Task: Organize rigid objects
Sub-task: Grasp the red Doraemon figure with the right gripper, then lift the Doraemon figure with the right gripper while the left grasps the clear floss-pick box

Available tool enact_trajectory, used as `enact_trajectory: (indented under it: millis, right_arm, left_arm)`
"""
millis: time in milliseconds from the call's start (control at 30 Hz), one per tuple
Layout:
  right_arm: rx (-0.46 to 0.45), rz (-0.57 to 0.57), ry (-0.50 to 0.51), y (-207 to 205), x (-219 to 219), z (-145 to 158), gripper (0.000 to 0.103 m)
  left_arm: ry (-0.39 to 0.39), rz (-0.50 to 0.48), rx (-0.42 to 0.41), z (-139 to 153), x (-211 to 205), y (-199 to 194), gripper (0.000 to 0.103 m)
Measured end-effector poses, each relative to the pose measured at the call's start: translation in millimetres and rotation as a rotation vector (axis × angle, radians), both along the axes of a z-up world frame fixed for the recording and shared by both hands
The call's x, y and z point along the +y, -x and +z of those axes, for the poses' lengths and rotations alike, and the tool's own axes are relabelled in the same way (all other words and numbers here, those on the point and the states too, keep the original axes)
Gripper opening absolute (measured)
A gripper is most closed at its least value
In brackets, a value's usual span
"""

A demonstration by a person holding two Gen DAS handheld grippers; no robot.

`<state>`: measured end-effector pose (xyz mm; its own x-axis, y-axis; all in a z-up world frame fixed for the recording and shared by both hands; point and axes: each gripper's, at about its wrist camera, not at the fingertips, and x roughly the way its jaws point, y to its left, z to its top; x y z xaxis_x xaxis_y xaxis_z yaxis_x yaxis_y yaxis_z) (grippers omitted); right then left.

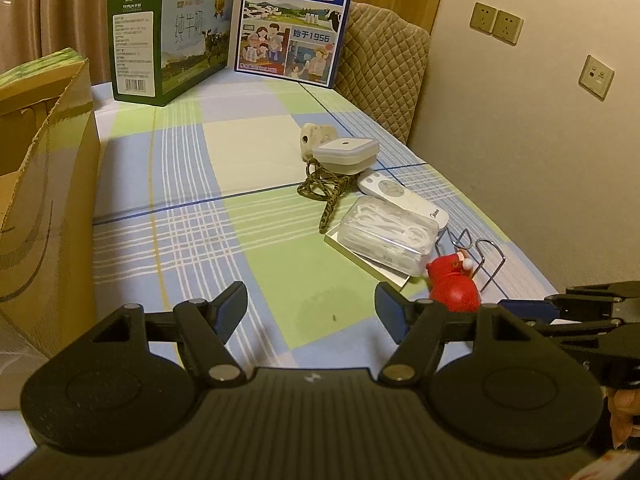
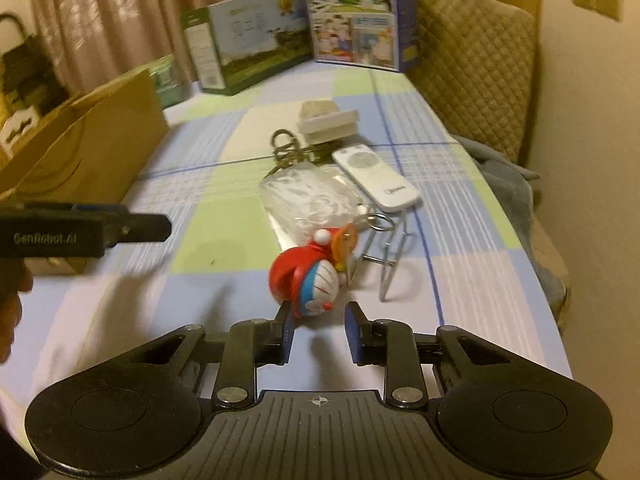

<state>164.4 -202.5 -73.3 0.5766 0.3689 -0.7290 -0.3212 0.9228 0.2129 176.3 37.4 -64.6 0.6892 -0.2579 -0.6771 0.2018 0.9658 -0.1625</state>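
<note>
Right gripper point(image 2: 319, 308) is closing narrowly on the base of the red-and-blue toy figure point(image 2: 308, 276): the left pad is touching it, a sliver of cloth is showing on the other side, so the hold is looking shallow. The toy is sitting near the desk's point(image 1: 248, 152) right edge, just beside a wire rack point(image 2: 386, 256). Left gripper point(image 1: 310, 300) is hovering at the near edge, jaws apart and holding nothing. Step in hand: picking up the toy. The next move is likely calling for a lift clear of the rack, then a carry across to the open cardboard box point(image 1: 60, 160) at the left edge, whose inside is not showing. A clear lidded case point(image 1: 388, 232) is holding white floss picks.
</note>
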Motion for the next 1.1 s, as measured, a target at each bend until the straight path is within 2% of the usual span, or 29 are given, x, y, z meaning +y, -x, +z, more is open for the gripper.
enact_trajectory:
  millis: [133,300,400,667,700,733,1100]
  right_arm:
    - [-0.050,0.023,-0.007,4,7,4,0.043]
    - [-0.074,0.044,0.012,-3,25,3,0.049]
    - [-0.108,0.042,0.057,-7,34,0,0.051]
    - [-0.088,-0.006,0.086,-30,41,-15,0.051]
    - [-0.086,-0.004,0.097,-32,42,-16,0.050]
    - [-0.082,-0.003,0.094,-32,42,-17,0.042]
    - [-0.074,0.029,0.060,-12,35,-8,0.041]
  left_arm:
    - [0.002,-0.001,0.000,0,0,0,0.066]
    - [0.004,-0.002,0.004,-1,-1,-1,0.066]
    - [0.007,-0.004,0.006,-1,-2,-1,0.066]
    - [0.009,0.001,0.013,-4,0,-2,0.066]
    - [0.008,0.001,0.013,-4,0,-2,0.066]
    - [0.005,0.001,0.013,-5,0,-2,0.066]
    - [0.005,-0.002,0.021,-8,0,-2,0.066]
